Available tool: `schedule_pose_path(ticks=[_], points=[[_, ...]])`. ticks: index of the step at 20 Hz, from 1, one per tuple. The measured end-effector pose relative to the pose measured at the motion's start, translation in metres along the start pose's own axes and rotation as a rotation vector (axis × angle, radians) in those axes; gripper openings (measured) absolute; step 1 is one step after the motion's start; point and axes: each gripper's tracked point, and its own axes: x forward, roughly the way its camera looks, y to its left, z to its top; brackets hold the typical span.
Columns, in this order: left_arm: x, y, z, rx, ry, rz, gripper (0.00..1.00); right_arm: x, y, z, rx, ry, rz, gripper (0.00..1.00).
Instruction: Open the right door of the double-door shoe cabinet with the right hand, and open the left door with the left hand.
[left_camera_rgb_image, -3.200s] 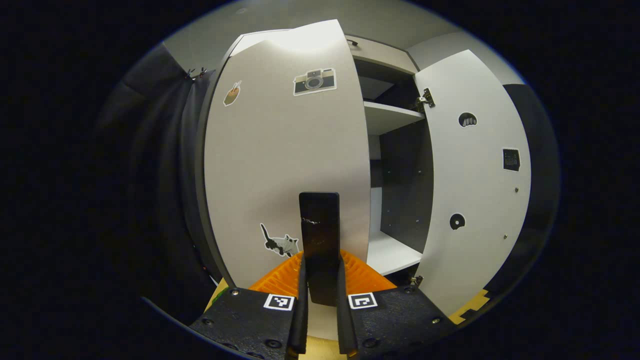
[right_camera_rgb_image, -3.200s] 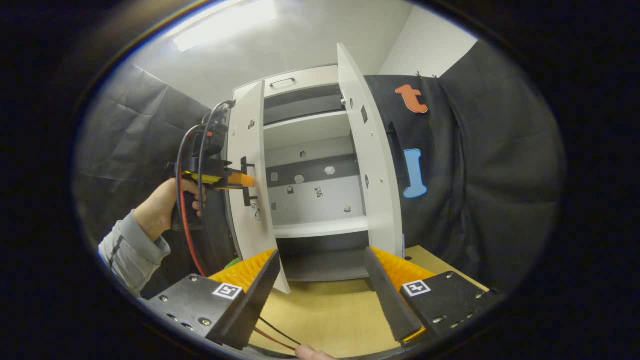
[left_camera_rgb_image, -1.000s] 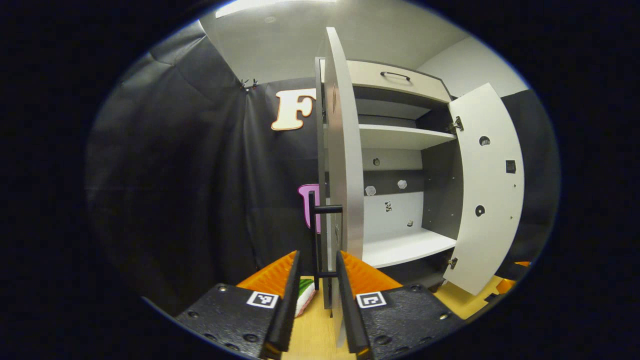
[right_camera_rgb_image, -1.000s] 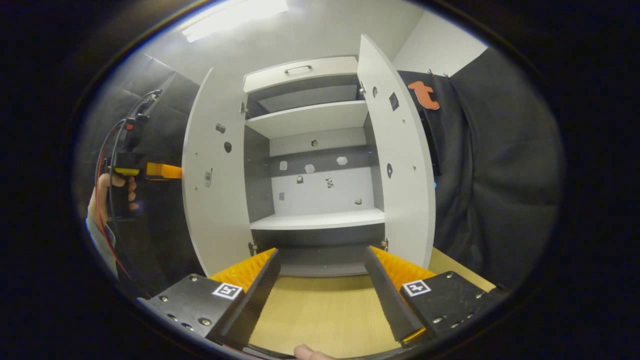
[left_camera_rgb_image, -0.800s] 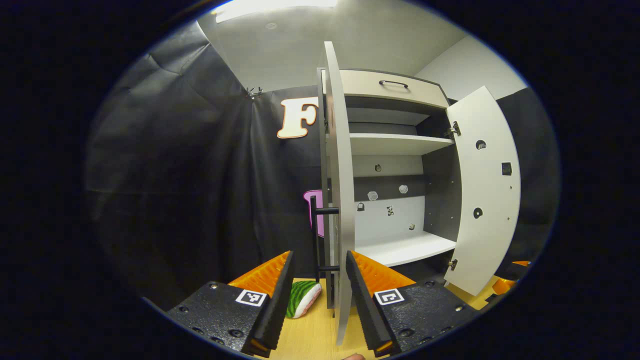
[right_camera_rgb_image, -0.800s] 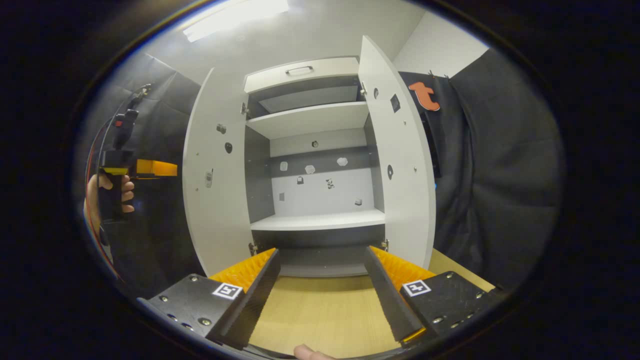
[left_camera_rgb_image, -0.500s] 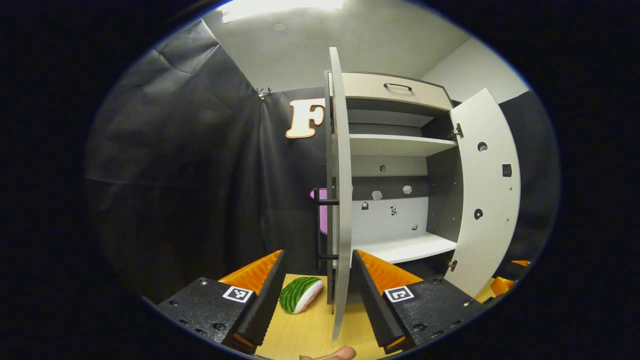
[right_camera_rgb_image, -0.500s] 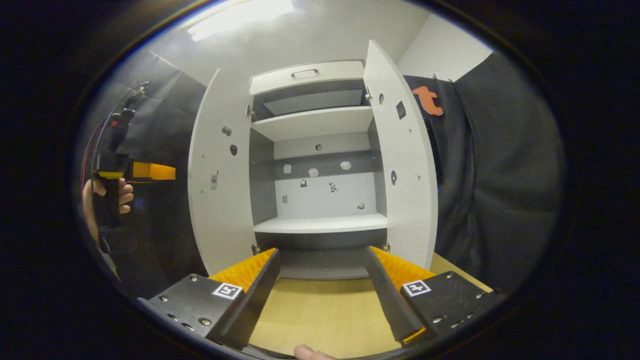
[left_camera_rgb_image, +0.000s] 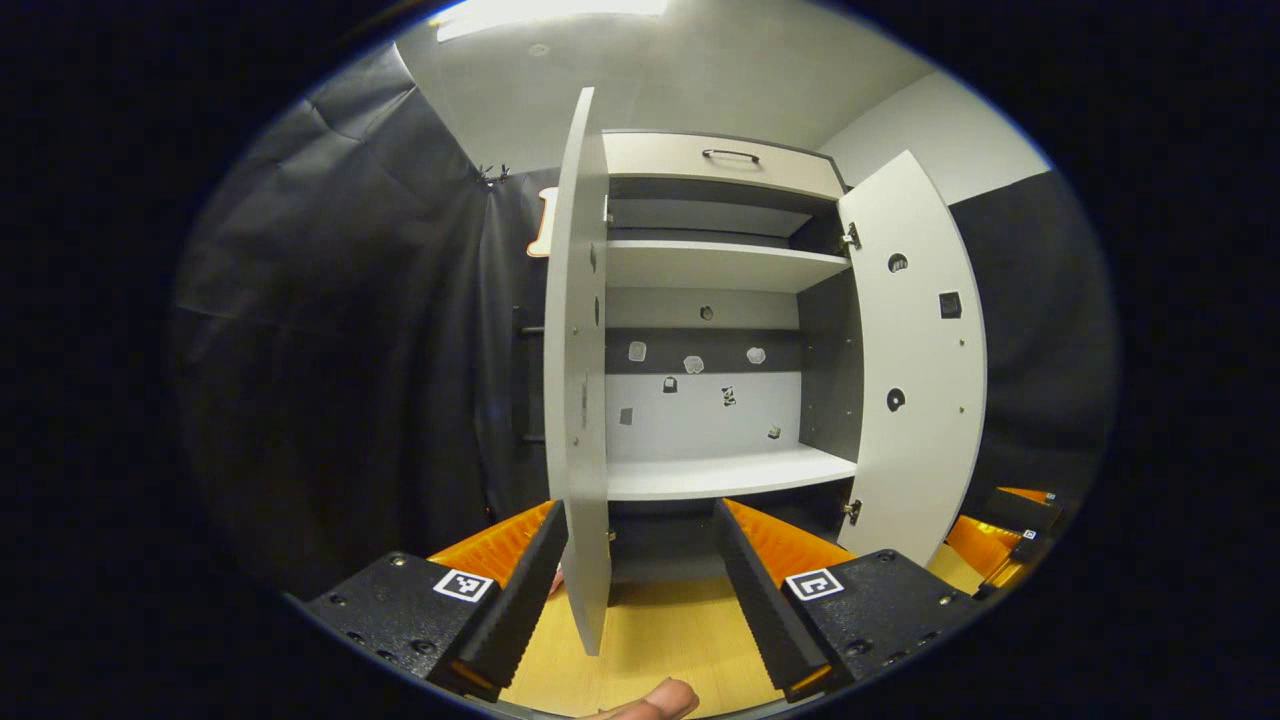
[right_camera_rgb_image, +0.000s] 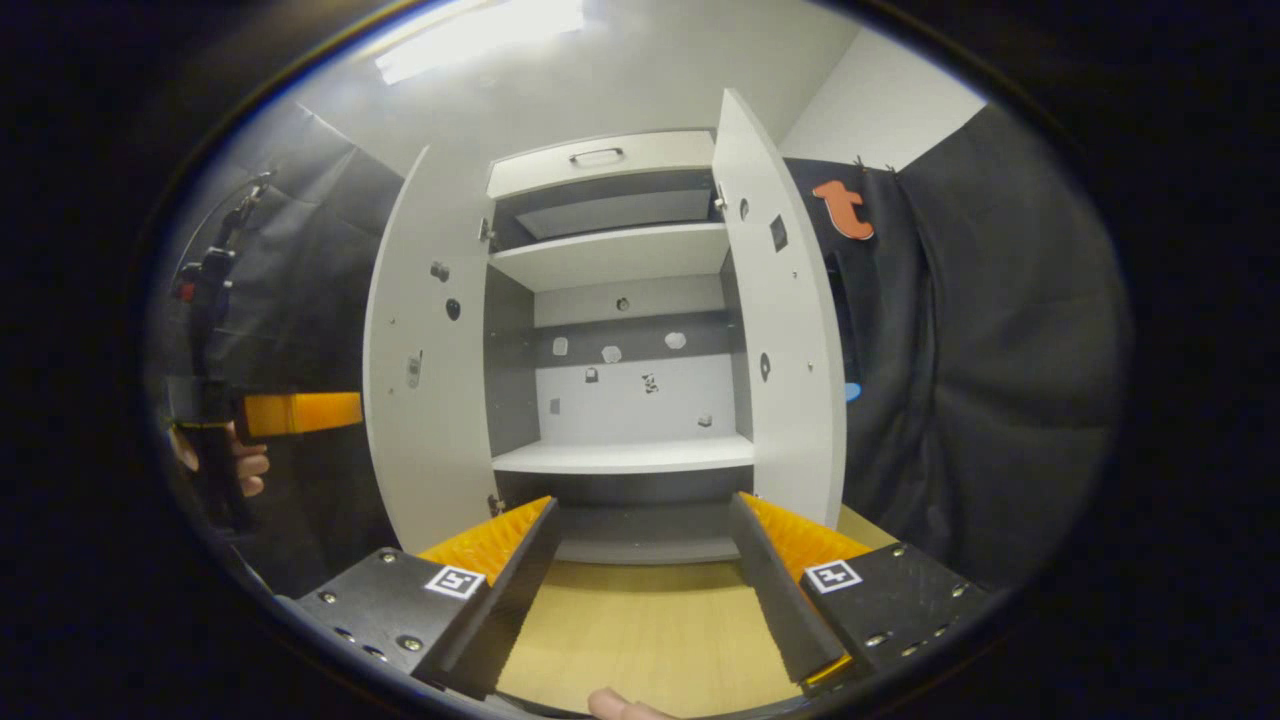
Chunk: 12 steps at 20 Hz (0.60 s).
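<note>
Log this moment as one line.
white left door: open | white right door: open | left gripper: open, empty | right gripper: open, empty

Cabinet doors (right_camera_rgb_image: 425, 400) matt white laminate; tabletop (right_camera_rgb_image: 640, 630) pale wood; wall (left_camera_rgb_image: 350, 380) black cloth.

No words, brands or numbers can be read; the small stickers on the shoe cabinet (right_camera_rgb_image: 620, 400) back panel and on the inner faces of its doors are too small to make out; the square black-and-white markers on each hand-held gripper (left_camera_rgb_image: 637, 610) carry patterns, not letters.
</note>
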Motion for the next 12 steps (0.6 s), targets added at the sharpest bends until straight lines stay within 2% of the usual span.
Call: schedule_pose_path(ticks=[5,8,12], points=[[-0.010,-0.026,-0.024,-0.041,-0.033,0.038,0.90,-0.004,-0.013,0.000,-0.001,-0.006,-0.013,1.00],[-0.006,-0.033,-0.041,-0.047,0.000,0.039,0.91,-0.003,-0.016,-0.005,0.002,-0.002,-0.002,1.00],[-0.002,-0.034,-0.039,-0.051,-0.017,0.039,0.90,-0.001,-0.023,-0.010,-0.010,0.002,-0.007,1.00]])
